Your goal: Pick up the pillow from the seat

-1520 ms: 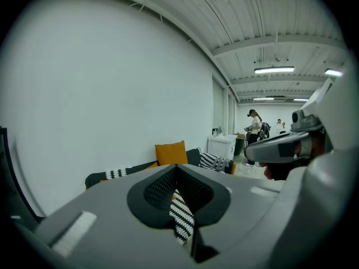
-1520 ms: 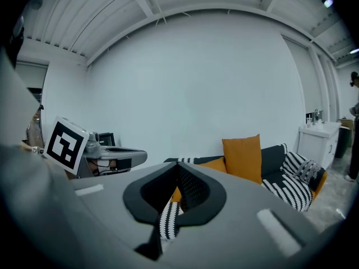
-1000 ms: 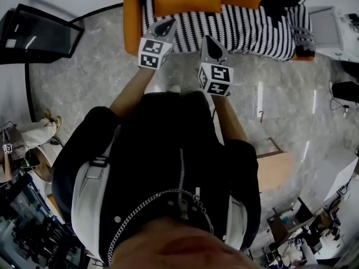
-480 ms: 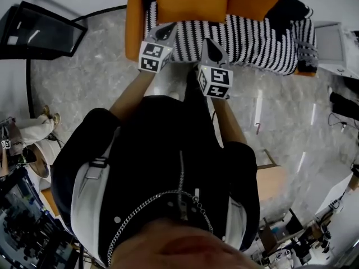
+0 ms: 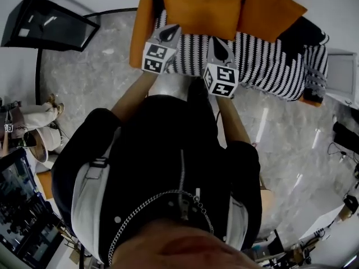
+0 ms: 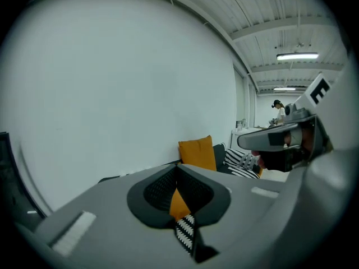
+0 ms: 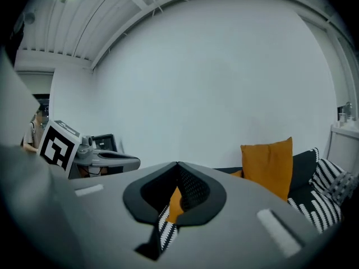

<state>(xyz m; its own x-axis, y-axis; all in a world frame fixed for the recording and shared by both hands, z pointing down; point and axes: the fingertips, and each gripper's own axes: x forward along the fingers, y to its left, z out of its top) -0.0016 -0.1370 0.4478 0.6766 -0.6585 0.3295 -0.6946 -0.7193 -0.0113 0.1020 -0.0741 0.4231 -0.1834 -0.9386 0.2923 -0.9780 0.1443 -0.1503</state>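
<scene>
Head view looks steeply down; gripper views (both level) share the sofa [image 5: 263, 60].

- Lab staged as a lounge: striped sofa [image 5: 269, 60] just ahead of the left gripper [image 5: 168, 33].
- Strip light [image 6: 297, 55] high to its right; dark screen [image 5: 50, 31] to its left.

Orange sofa [image 5: 138, 38], striped throw [image 5: 263, 60] over seat, orange pillow [image 5: 202, 13], second pillow [image 5: 270, 13] tilted

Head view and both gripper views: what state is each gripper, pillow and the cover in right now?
Left gripper: shut, nothing held.
Right gripper: shut, nothing held.
Left orange pillow: propped on the sofa, untouched.
Right orange pillow: propped askew on the sofa, untouched.
Striped cover: spread over the sofa.
</scene>
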